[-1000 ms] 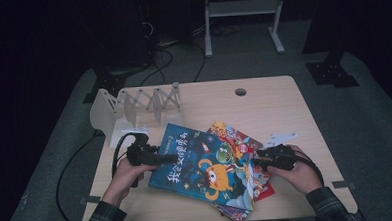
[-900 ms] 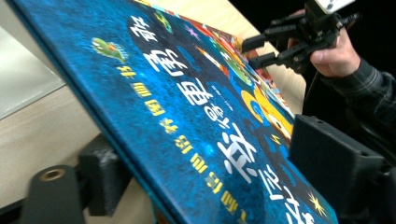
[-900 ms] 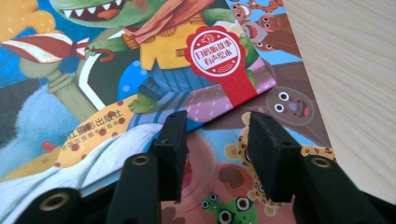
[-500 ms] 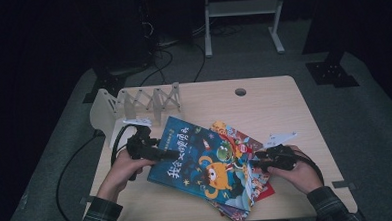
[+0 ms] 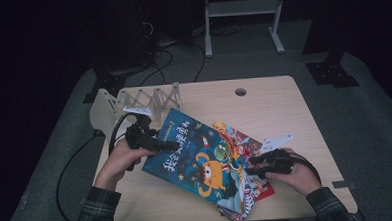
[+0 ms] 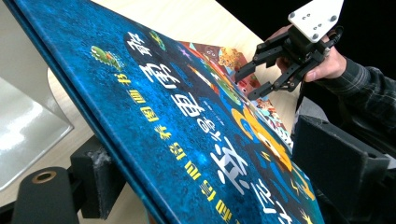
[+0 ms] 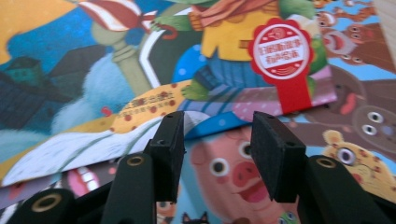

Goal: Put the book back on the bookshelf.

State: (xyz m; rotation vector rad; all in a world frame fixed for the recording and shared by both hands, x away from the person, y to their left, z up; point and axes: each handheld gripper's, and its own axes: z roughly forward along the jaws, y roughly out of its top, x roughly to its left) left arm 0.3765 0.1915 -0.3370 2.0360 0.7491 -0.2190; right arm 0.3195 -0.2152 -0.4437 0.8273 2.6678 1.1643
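A dark room surrounds the pale wooden surface (image 5: 284,111) in front of you, with cables on the grey floor (image 5: 379,112) and a white frame stand (image 5: 242,8) at the back.

Your left claw (image 5: 168,145) is clenched on the near left edge of the big blue picture book (image 5: 201,155). In the left gripper view the blue cover (image 6: 187,121) runs between the two black jaws, one pad below the edge and one on top, and the book is tilted up off the surface on that side. Your left hand (image 5: 121,159) wraps the claw's handle, with its black cable looping off toward the left rim.

Your right claw (image 5: 254,165) is released. In the right gripper view its two jaws stand apart with nothing between them, hovering just over the colourful covers of the books underneath (image 7: 261,60); whether the pads touch the paper I cannot tell. In the left gripper view the same claw (image 6: 252,81) shows spread wide above the far edge of the stack, with its white plate on top.

Your right hand (image 5: 294,174) rests near the right front of the surface. The blue book lies diagonally across the middle, on top of several other picture books (image 5: 247,188) fanned out beneath it toward the front edge. Behind the left claw stands a white zigzag rack (image 5: 146,98), near the book's top corner. A small round hole (image 5: 240,92) sits in the surface farther back.
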